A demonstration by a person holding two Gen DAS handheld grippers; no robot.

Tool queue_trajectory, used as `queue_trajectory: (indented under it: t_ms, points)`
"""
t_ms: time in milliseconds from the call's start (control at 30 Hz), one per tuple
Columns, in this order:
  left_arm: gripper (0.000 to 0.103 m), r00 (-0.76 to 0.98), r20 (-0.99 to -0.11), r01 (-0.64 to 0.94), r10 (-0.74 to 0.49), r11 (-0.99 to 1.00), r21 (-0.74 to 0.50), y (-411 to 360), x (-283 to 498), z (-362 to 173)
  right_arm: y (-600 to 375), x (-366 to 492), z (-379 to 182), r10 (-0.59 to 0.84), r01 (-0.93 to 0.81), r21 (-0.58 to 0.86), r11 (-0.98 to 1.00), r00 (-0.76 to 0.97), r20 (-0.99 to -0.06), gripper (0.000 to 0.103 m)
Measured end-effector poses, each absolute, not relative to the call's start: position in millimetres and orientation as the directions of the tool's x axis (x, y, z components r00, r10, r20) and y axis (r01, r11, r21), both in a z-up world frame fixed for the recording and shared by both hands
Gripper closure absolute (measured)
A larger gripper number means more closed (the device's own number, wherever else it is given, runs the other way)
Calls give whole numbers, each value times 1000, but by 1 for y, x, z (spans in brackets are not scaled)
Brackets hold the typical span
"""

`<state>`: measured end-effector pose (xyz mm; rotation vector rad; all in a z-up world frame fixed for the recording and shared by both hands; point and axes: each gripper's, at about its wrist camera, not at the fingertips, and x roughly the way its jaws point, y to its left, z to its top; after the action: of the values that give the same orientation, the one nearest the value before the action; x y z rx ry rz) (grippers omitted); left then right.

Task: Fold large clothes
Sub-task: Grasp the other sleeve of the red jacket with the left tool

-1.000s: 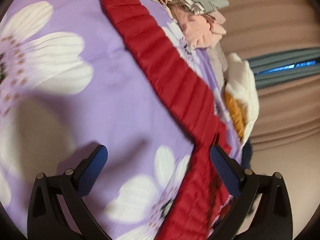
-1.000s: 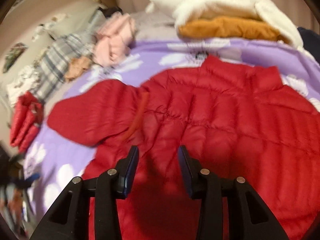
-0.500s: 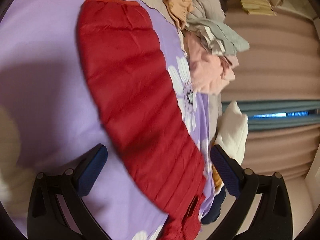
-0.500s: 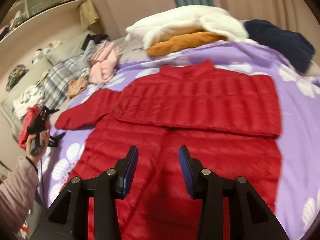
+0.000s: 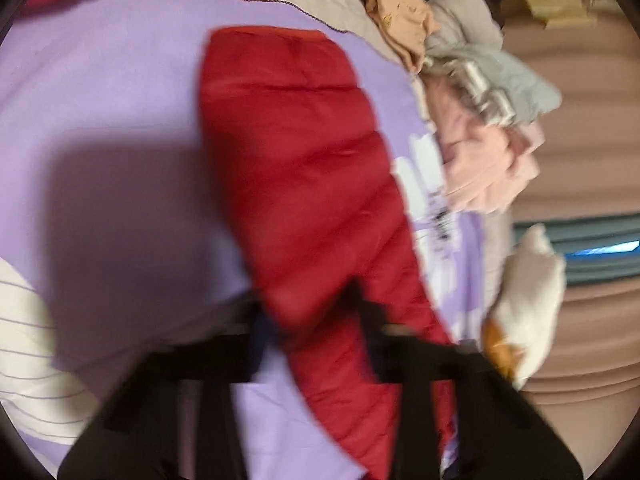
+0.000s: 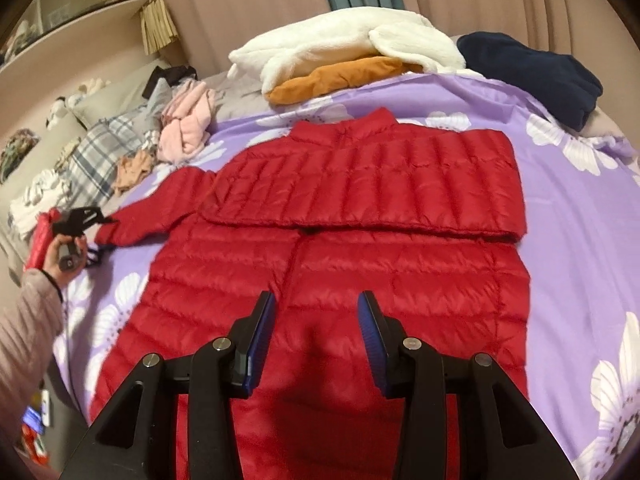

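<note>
1. Left wrist view: the left gripper (image 5: pixel 312 320) was blurred, its jaws drawn in around the lower part of the red sleeve (image 5: pixel 296 160), apparently pinching it. The sleeve stretched away over the purple floral bedspread (image 5: pixel 120 120) toward its stitched far edge, cuff outermost. Quilted and puffy, it looked light and soft, with a slick shell that could slide out of a thin pinch, so a hold across a stitched seam near the cuff seemed safest.

2. Right wrist view: the right gripper (image 6: pixel 316 336) hovered part-open and empty above the hem of the red down jacket (image 6: pixel 360 240), which lay flat in the middle of the bedspread. Its other sleeve was already folded across the chest. At the bedspread's left edge a hand (image 6: pixel 66 256) held the left gripper at the outstretched sleeve's cuff. The jacket would likely spring back unless pressed flat.
</note>
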<state>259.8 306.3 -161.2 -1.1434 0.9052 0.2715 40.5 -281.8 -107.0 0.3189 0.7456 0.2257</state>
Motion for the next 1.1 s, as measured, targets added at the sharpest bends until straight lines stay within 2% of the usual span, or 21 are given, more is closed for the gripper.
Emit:
queue_trajectory:
  t_ms: [133,333,500,633,867,1000,1100]
  points:
    - [94,638,-758,-585,-132,558,-589,292,254,-123,-294,34,-108,301,-62,374,925,719,-626,61]
    - [94,736,-673,-358,-67,806,-471,220,251,-36,-311,24,-110,295,-14,418,908,731,-616,61]
    - [94,783,-611,-122,-119,933,-339,124,246,13,-313,18,-110,298,-12,426,904,734,-611,61]
    - [92,783,-589,82,-200,972,-221,42,236,28,-322,11,-110,297,0,442,897,742,-601,61]
    - [90,676,-653,386,-341,919,-80,-97,208,-7,-345,-1,-117,290,49,489,871,752,-592,61]
    - [86,569,-753,495,-331,869,-9,-157,201,-60,-359,-9,-121,286,74,513,855,758,-587,61]
    - [82,489,-831,553,-265,831,60,-194,200,-103,-369,-14,-124,278,100,528,844,760,-588,60]
